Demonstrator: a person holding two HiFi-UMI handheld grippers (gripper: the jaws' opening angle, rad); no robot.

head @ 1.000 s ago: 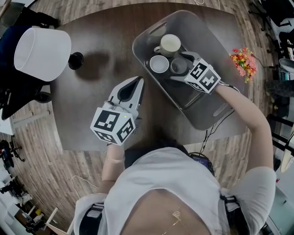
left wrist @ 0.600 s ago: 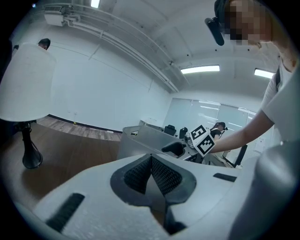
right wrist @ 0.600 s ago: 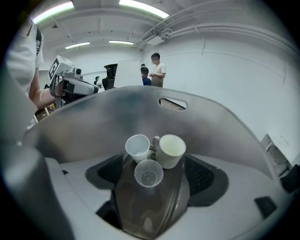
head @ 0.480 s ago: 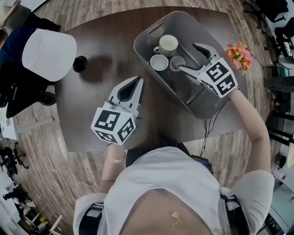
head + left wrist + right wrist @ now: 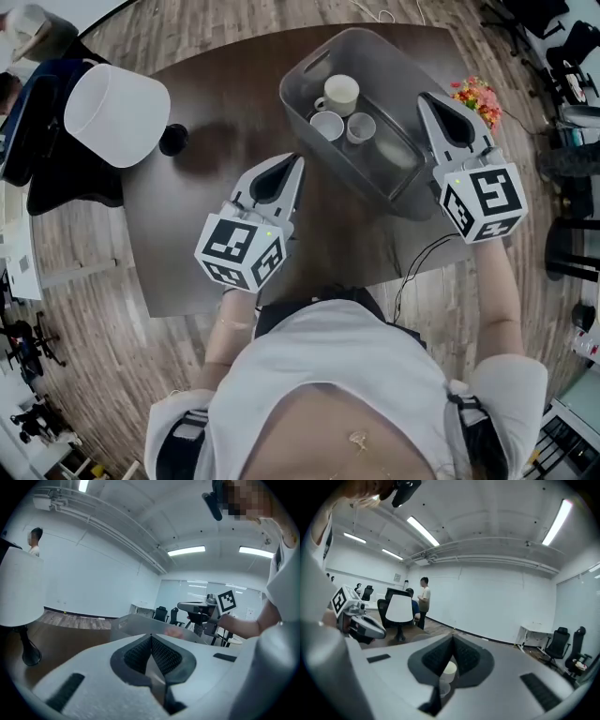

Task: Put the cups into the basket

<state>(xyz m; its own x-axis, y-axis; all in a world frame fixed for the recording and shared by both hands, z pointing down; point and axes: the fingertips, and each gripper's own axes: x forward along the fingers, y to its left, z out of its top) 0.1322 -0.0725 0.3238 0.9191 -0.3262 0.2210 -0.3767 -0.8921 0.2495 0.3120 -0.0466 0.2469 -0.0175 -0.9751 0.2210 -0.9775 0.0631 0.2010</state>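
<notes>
Item: three cups [image 5: 340,94]; likely ceramic, so rigid, light, chippable, glaze-slick; best gripped across the rim wall; all stand inside basket [image 5: 309,58] on tabletop [image 5: 216,187]. Left gripper [image 5: 292,164]: jaws together, empty; right gripper [image 5: 429,101]: jaws just closed, nothing between.

The 3 cups [image 5: 340,93] are whitish, the basket [image 5: 386,52] grey, the table [image 5: 220,127] dark brown, the lampshade [image 5: 117,114] white.

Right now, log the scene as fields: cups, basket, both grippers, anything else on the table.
cups: three, all in the basket: cream cup, white cup, grey cup
basket: grey, on the table
left gripper: shut, empty, over the table
right gripper: jaws just closed, empty, at the basket's right side
other: white lamp on the table
</notes>
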